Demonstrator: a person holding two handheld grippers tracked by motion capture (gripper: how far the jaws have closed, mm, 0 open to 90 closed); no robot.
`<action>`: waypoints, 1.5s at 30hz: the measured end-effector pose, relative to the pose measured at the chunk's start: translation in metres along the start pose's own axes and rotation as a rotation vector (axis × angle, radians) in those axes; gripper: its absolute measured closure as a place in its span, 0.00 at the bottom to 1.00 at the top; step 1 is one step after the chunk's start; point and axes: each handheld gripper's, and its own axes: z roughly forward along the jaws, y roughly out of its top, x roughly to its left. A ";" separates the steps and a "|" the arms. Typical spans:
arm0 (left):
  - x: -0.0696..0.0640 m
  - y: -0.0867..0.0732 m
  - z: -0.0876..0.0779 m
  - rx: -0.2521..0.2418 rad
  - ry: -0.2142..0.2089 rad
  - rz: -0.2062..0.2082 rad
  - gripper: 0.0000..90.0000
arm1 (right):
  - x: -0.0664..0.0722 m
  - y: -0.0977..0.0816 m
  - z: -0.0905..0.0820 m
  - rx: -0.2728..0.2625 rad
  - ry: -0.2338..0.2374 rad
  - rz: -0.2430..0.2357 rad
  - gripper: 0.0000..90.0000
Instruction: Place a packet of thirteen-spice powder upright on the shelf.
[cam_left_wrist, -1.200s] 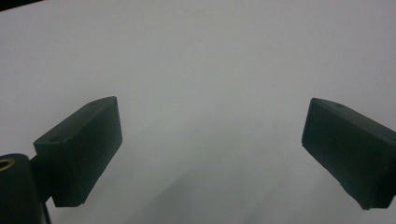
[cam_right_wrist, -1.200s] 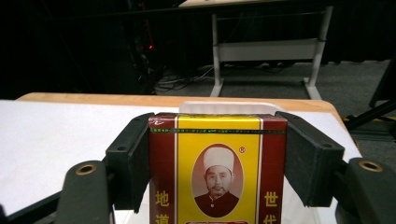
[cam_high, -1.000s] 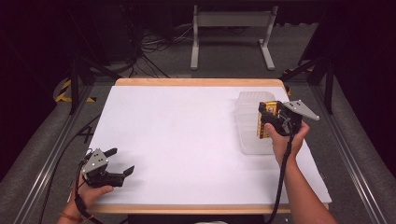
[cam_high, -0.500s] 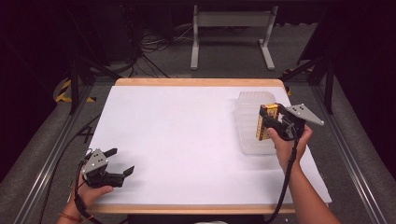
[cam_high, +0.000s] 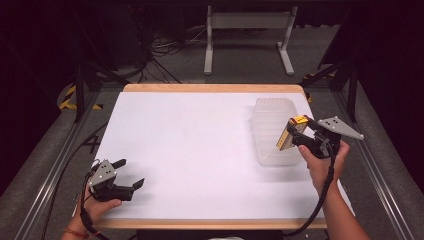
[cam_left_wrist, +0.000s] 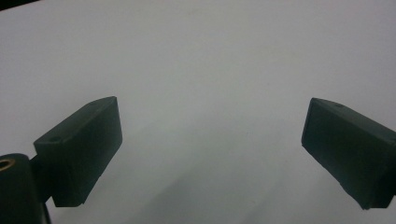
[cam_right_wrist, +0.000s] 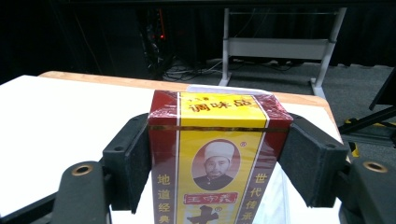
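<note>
A small red and yellow box with printed characters and a portrait sits clamped between the two black jaws of my right gripper. In the high view that box hangs tilted above the near right part of a clear plastic container, with my right gripper shut on it. My left gripper rests low at the table's near left corner, open, with nothing between its jaws. The left gripper view shows its fingers spread wide over bare white table.
The white table has a wooden edge. The clear container stands near the right side. A cable trails from each gripper toward the person. Metal stands and loose cables lie on the dark floor beyond the far edge.
My right gripper has carried the box toward the near side, lower over the container's near right part. The left gripper has stayed where it was.
</note>
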 end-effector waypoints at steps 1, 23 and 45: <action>0.001 0.000 0.000 0.003 0.000 -0.001 0.06 | 0.000 -0.001 0.000 -0.011 0.009 0.001 0.36; 0.001 0.000 0.000 -0.002 -0.007 -0.002 0.06 | 0.014 -0.022 0.008 -0.235 -0.014 -0.005 0.37; 0.002 0.000 0.001 0.005 -0.007 -0.004 0.07 | 0.032 -0.031 -0.030 -0.185 -0.060 0.000 0.37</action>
